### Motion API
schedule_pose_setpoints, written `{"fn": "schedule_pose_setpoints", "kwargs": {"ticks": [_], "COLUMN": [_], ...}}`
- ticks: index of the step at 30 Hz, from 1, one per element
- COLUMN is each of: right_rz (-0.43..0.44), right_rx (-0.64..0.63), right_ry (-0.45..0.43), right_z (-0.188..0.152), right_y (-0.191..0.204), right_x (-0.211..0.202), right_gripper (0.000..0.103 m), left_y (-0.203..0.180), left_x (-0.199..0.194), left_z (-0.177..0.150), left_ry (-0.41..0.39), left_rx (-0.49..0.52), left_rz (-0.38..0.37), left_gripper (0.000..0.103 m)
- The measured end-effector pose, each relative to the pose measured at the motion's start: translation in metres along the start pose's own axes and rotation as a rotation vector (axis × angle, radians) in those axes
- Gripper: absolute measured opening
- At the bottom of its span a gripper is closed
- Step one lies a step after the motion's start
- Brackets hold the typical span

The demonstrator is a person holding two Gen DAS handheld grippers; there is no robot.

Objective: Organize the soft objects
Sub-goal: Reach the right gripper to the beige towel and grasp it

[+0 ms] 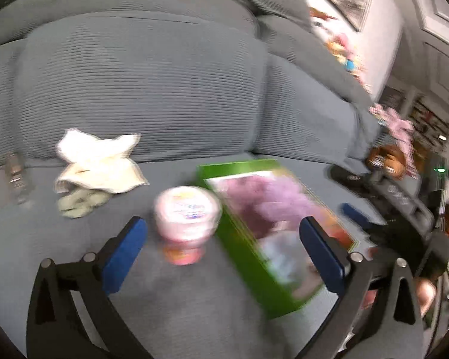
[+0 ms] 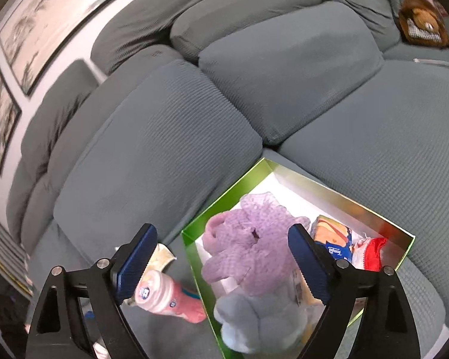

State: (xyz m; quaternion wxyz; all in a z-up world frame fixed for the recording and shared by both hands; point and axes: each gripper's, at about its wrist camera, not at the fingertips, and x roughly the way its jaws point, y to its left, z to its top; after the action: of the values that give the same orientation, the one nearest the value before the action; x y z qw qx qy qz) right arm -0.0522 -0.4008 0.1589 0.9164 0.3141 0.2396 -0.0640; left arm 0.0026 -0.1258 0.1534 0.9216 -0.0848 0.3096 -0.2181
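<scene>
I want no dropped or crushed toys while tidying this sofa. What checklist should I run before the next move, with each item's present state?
1. Left gripper open and holding nothing: ok.
2. Right gripper open, nothing pinched: ok.
3. Purple plush toy lying inside the green box: ok.
4. Green box resting flat on the sofa seat: ok.
5. Pink bottle put away: not ok, it lies on the seat beside the box.
6. White cloth put away: not ok, it is loose on the seat.
</scene>
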Motion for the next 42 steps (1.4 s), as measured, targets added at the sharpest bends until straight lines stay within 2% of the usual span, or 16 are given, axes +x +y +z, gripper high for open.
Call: {"fn": "schedule_pose_setpoints", "kwargs": {"ticks": [4, 8, 11, 15, 18, 21, 23, 25, 28, 31, 34, 36, 38, 39, 40, 42], "right_rz": [-0.034, 0.051, 0.062, 0.108, 0.156, 0.131, 0.132, 0.096, 0.037, -0.128, -0.197, -0.205, -0.225, -0.237, -0.24, -0.191], "right_rx": [-0.075, -0.121, -0.18, -0.293, -0.355, -0.403, -0.427, -0.411, -0.377, -0.543, -0.662, -0.719, -0.776, -0.795, -0.798, -0.75], "right_ry": [0.003, 0.021, 0.018, 0.046, 0.129, 0.262, 0.335, 0.424, 0.457, 0.39, 0.376, 0.361, 0.353, 0.369, 0.391, 0.413], "right_z": [-0.006, -0.015, -0.025, -0.047, -0.071, -0.099, -0.118, -0.135, -0.147, -0.16, -0.172, -0.175, -0.178, -0.179, -0.179, -0.174], "right_y": [0.023, 0.045, 0.071, 0.115, 0.153, 0.193, 0.213, 0.229, 0.24, 0.257, 0.263, 0.265, 0.265, 0.264, 0.261, 0.253], "right_x": [-0.001, -0.005, -0.009, -0.01, 0.005, 0.043, 0.076, 0.12, 0.168, 0.215, 0.244, 0.256, 0.264, 0.269, 0.273, 0.266], "right_gripper": [0.09, 0.091, 0.091, 0.091, 0.091, 0.091, 0.091, 0.091, 0.091, 0.091, 0.091, 0.082, 0.035, 0.024, 0.018, 0.016], "left_y": [0.054, 0.097, 0.131, 0.173, 0.191, 0.204, 0.209, 0.214, 0.224, 0.23, 0.233, 0.235, 0.236, 0.238, 0.239, 0.24], "left_x": [-0.013, -0.023, -0.03, -0.03, -0.033, -0.038, -0.042, -0.048, -0.055, -0.059, -0.058, -0.059, -0.059, -0.06, -0.06, -0.06], "left_z": [-0.011, -0.03, -0.047, -0.06, -0.06, -0.062, -0.062, -0.061, -0.059, -0.061, -0.059, -0.058, -0.056, -0.057, -0.057, -0.057], "left_ry": [0.034, 0.079, 0.085, 0.122, 0.128, 0.132, 0.14, 0.133, 0.11, 0.123, 0.133, 0.126, 0.121, 0.122, 0.126, 0.133], "left_rx": [-0.084, -0.131, -0.16, -0.278, -0.332, -0.37, -0.38, -0.401, -0.443, -0.458, -0.461, -0.47, -0.471, -0.47, -0.468, -0.467], "left_rz": [0.126, 0.199, 0.301, 0.364, 0.378, 0.432, 0.421, 0.391, 0.39, 0.433, 0.424, 0.428, 0.449, 0.459, 0.471, 0.481], "left_gripper": [0.102, 0.102, 0.101, 0.101, 0.101, 0.101, 0.101, 0.101, 0.101, 0.101, 0.101, 0.101, 0.101, 0.101, 0.101, 0.101]}}
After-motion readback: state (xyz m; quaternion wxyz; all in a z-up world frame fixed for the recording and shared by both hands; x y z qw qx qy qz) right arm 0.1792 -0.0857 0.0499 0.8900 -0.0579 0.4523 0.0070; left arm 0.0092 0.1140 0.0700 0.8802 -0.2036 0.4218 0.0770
